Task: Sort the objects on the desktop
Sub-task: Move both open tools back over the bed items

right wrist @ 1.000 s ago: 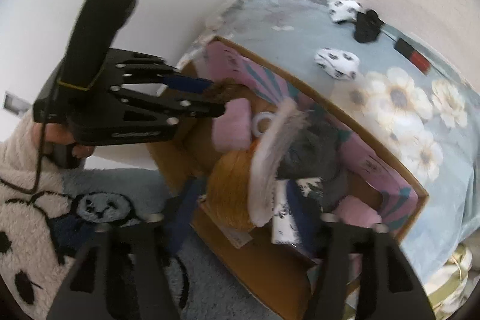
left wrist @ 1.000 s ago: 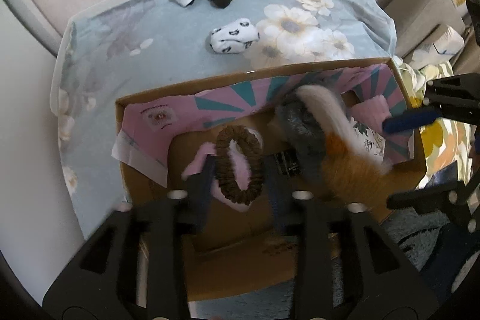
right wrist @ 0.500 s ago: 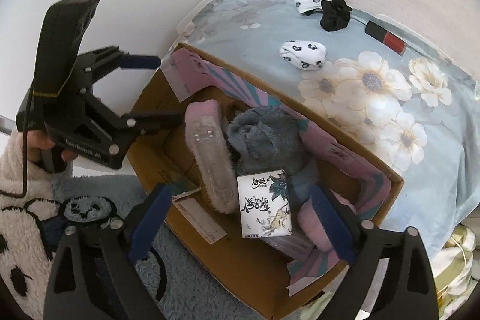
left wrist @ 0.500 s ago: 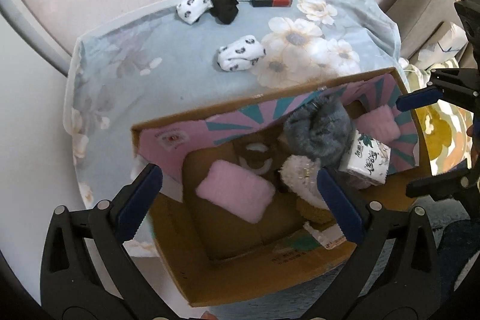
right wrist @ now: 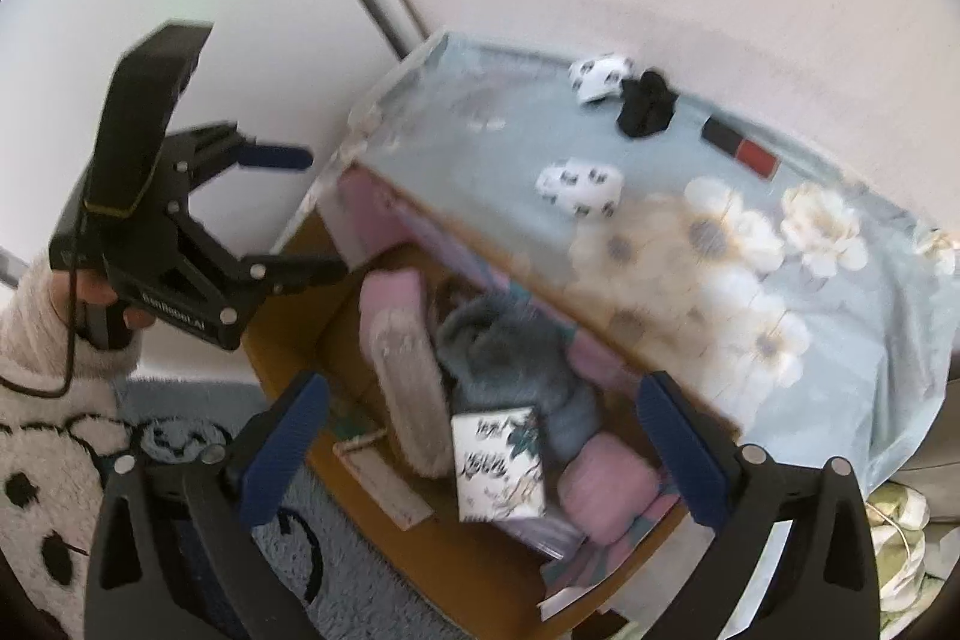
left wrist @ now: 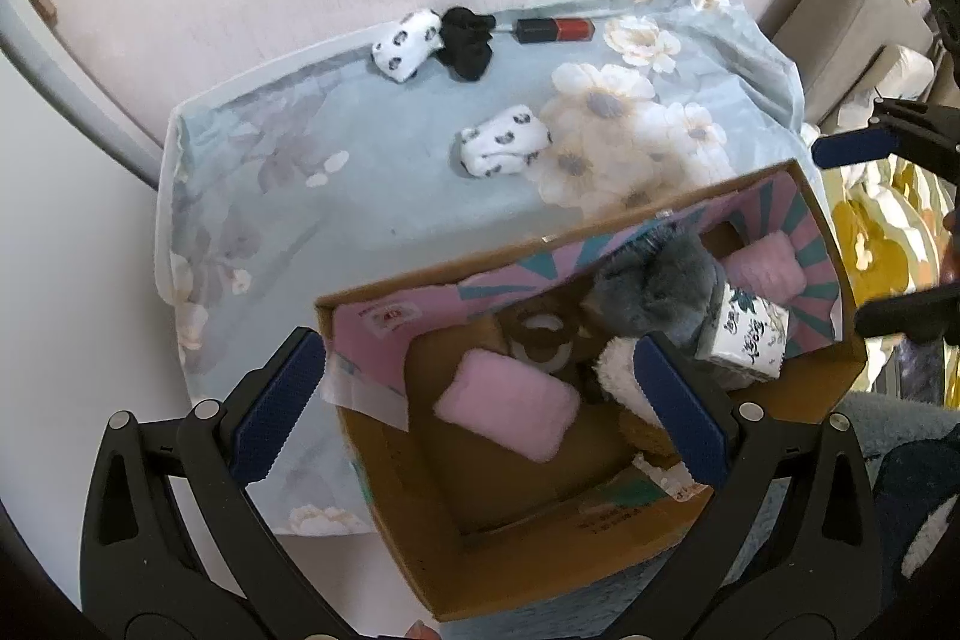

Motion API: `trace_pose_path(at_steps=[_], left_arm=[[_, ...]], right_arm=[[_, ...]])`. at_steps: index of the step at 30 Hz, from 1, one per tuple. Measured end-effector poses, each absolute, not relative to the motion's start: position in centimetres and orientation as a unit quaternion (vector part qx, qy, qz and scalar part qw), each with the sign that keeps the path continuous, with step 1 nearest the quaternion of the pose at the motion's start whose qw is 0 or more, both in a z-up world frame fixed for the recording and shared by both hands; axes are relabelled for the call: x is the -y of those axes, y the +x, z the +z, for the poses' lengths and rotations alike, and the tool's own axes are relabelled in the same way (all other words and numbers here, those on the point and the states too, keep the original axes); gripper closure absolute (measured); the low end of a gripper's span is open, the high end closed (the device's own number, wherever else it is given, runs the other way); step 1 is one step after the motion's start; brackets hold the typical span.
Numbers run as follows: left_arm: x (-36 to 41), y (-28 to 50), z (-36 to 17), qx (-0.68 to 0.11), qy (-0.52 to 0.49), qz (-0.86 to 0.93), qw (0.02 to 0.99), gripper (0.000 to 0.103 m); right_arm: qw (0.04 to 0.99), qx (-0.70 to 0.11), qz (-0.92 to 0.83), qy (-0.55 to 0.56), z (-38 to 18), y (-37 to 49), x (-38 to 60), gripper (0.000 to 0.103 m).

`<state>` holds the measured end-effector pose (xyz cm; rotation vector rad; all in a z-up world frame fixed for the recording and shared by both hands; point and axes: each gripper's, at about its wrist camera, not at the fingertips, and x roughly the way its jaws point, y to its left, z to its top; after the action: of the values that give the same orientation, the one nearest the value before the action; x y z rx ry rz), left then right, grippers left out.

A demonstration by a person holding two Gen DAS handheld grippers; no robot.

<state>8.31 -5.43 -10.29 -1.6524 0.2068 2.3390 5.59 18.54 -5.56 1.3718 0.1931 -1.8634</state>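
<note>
1. The cardboard box (left wrist: pixel 600 538) sits at the counter's (left wrist: pixel 360 196) near edge, holding pink pads, a grey plush (left wrist: pixel 654 292) and a tissue pack (right wrist: pixel 498 466).
2. Left tongs (left wrist: pixel 480 412) and right tongs (right wrist: pixel 480 442) hover above it; the right's jaws have just been opening, and both now stand wide apart and empty.
3. Far on the counter lie two spotted socks, a black scrunchie (left wrist: pixel 468 40) and a lipstick (left wrist: pixel 555 30).

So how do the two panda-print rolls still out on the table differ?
The far panda roll lies at the table's back edge, touching the black bundle. The near panda roll lies alone mid-table, closer to the cardboard box, beside the printed flowers. The two also lie at different angles. Both are white with black panda prints, and both are outside the box.
</note>
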Motion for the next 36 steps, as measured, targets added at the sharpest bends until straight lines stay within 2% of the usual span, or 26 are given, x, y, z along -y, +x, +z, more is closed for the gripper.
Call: trace_pose_path(at_steps=[5,12,17,26,30,33,36], left_arm=[[6.6,7.0,-9.4,-0.068,-0.563,0.814,0.127,0.000],[8.0,4.5,-8.6,-0.081,-0.553,0.822,0.111,0.000],[8.6,2.0,-7.8,-0.095,-0.540,0.828,0.116,0.000],[7.8,-4.2,-9.0,-0.098,-0.521,0.835,0.149,0.000],[6.8,-7.7,-11.1,-0.131,-0.498,0.846,0.140,0.000],[6.8,-10.6,-13.4,-0.112,-0.507,0.845,0.132,0.000],[6.6,-13.0,-15.9,-0.110,-0.509,0.845,0.126,0.003]], right_arm=[[0.384,-0.061,-0.742,0.546,-4.8,4.1,-19.2,0.000],[0.365,-0.089,-0.732,0.568,-4.5,2.7,-19.1,0.000],[0.317,-0.099,-0.759,0.560,-3.9,0.9,-19.2,0.000],[0.265,-0.096,-0.754,0.594,-7.7,-3.5,-17.7,0.000],[0.201,-0.055,-0.769,0.604,-10.5,-7.7,-18.0,0.000],[0.144,0.006,-0.784,0.603,-13.1,-11.4,-17.9,0.000],[0.093,0.031,-0.796,0.597,-15.5,-14.5,-17.1,0.000]])
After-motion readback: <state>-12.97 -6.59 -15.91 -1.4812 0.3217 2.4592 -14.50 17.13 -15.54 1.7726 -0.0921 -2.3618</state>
